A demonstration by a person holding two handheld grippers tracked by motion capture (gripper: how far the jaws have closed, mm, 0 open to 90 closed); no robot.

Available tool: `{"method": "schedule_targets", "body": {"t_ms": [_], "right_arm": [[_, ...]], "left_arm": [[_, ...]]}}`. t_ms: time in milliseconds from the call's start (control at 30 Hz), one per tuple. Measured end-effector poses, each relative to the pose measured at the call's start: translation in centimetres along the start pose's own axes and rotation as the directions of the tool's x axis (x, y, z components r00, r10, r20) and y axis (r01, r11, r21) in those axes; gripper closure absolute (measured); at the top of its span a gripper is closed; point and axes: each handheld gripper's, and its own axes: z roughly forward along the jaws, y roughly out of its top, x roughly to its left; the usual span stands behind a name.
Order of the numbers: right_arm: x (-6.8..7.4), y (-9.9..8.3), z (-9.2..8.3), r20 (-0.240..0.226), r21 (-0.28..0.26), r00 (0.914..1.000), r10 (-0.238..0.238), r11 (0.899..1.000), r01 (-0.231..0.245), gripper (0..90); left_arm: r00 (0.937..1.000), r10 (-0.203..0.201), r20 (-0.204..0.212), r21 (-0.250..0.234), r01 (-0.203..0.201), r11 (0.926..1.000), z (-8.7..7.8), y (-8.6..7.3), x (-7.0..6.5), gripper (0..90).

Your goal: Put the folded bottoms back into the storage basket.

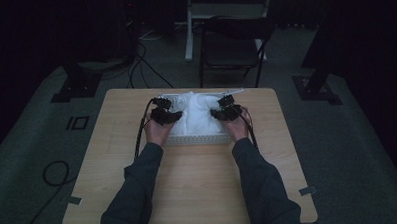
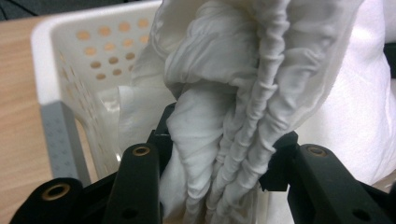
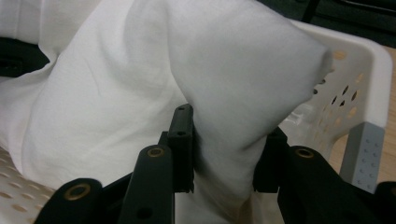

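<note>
At frame centre, the left gripper (image 2: 219,172) and right gripper (image 3: 224,161) are each pinching bunched folds of the soft, light white cloth (image 1: 196,112), which is sagging limply into the basket (image 2: 56,56)

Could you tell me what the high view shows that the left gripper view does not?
High view: the whole wooden table, both sleeved forearms, the right gripper and a chair behind. Left gripper view: the left gripper pinching a gathered fold, and round holes in the basket wall. Both: the white cloth and the white basket.
</note>
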Motion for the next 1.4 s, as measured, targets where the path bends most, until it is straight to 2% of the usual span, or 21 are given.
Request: {"method": "schedule_targets", "body": {"t_ms": [167,233,267,333,400,433,467,500,533,600,733,867,1000,1033,1067,1100,1133,1167,1200,1333,1400], "right_arm": [[-0.2,-0.2,0.5,0.008,0.025,0.9999,-0.012,1.000,0.012,66.4],[-0.3,-0.4,1.0,0.004,0.050,0.9998,-0.018,0.999,0.018,64.5],[-0.3,-0.4,1.0,0.004,0.050,0.9998,-0.018,0.999,0.018,64.5],[-0.5,-0.5,1.2,0.000,0.076,0.9996,-0.030,0.997,0.030,58.8],[-0.7,-0.4,1.2,0.018,0.100,0.9995,-0.027,0.995,0.025,49.7],[-0.8,-0.3,0.8,0.053,0.091,0.9981,-0.030,0.996,0.025,40.8],[-0.9,-0.2,0.5,0.072,0.079,0.9970,-0.025,0.997,0.020,39.0],[-1.0,-0.2,0.2,0.083,0.064,0.9964,-0.018,0.998,0.013,38.1],[-1.0,-0.2,0.2,0.083,0.064,0.9964,-0.018,0.998,0.013,38.1],[-1.4,0.0,-1.1,0.095,0.008,0.9953,0.017,1.000,-0.018,37.1],[-1.9,-0.5,-2.6,0.101,-0.038,0.9940,0.042,0.999,-0.038,37.6],[-2.6,-2.0,-3.9,0.105,-0.069,0.9919,0.071,0.996,-0.064,37.6],[-3.6,-4.5,-5.7,0.104,-0.109,0.9876,0.117,0.988,-0.106,39.0],[-3.9,-5.3,-6.3,0.102,-0.122,0.9855,0.136,0.985,-0.123,40.4],[-3.9,-5.3,-6.3,0.102,-0.122,0.9855,0.136,0.985,-0.123,40.4],[-4.6,-6.7,-7.0,0.119,-0.137,0.9788,0.166,0.979,-0.150,40.7],[-4.6,-6.7,-7.0,0.119,-0.137,0.9788,0.166,0.979,-0.150,40.7],[-5.3,-8.0,-7.4,0.129,-0.132,0.9717,0.197,0.975,-0.180,40.8],[-5.6,-8.5,-7.4,0.135,-0.124,0.9700,0.202,0.975,-0.186,40.8],[-6.2,-9.8,-7.2,0.166,-0.099,0.9650,0.203,0.977,-0.189,40.8],[-6.5,-10.5,-6.6,0.202,-0.063,0.9618,0.185,0.982,-0.176,40.5]], "left_arm": [[0.9999,-0.016,0.001,0.031,0.016,0.9994,0.8,-0.8,0.0,56.8],[0.9997,-0.023,-0.011,0.042,0.024,0.9988,0.9,-1.0,0.0,50.6],[0.9995,-0.023,-0.021,0.051,0.024,0.9984,0.9,-1.1,0.0,50.6],[0.9993,-0.022,-0.030,0.061,0.024,0.9978,0.6,-1.0,-0.1,44.3],[0.9984,-0.003,-0.056,0.025,0.004,0.9997,-0.5,-0.9,-0.2,39.7],[0.9981,0.002,-0.062,-0.007,-0.002,1.0000,-1.6,-0.7,0.0,39.0],[0.9981,0.002,-0.062,-0.007,-0.002,1.0000,-1.6,-0.7,0.0,39.1],[0.9968,-0.004,-0.080,-0.041,0.001,0.9992,-2.5,-0.7,0.4,39.4],[0.9968,-0.004,-0.080,-0.041,0.001,0.9992,-2.5,-0.7,0.4,40.5],[0.9977,-0.017,-0.066,-0.063,0.013,0.9979,-3.3,-0.8,1.1,43.4],[0.9972,-0.029,-0.069,-0.087,0.022,0.9960,-4.2,-1.6,1.9,45.9],[0.9968,-0.037,-0.071,-0.110,0.029,0.9934,-5.0,-2.6,2.5,44.7],[0.9942,-0.059,-0.090,-0.140,0.046,0.9891,-6.5,-4.8,3.6,42.9],[0.9942,-0.059,-0.090,-0.140,0.046,0.9891,-6.5,-4.8,3.6,42.4],[0.9932,-0.065,-0.097,-0.142,0.051,0.9885,-6.7,-5.3,3.7,42.4],[0.9920,-0.070,-0.105,-0.147,0.055,0.9876,-6.9,-5.7,3.9,41.9],[0.9909,-0.068,-0.116,-0.143,0.051,0.9884,-7.0,-6.2,4.0,41.9],[0.9897,-0.059,-0.130,-0.136,0.041,0.9899,-7.1,-6.6,4.1,41.1],[0.9869,-0.071,-0.145,-0.128,0.052,0.9904,-7.2,-7.4,4.4,41.1],[0.9828,-0.088,-0.162,-0.113,0.070,0.9911,-7.2,-8.1,5.1,40.7],[0.9801,-0.094,-0.175,-0.103,0.077,0.9917,-7.0,-8.6,5.5,40.3]]}}
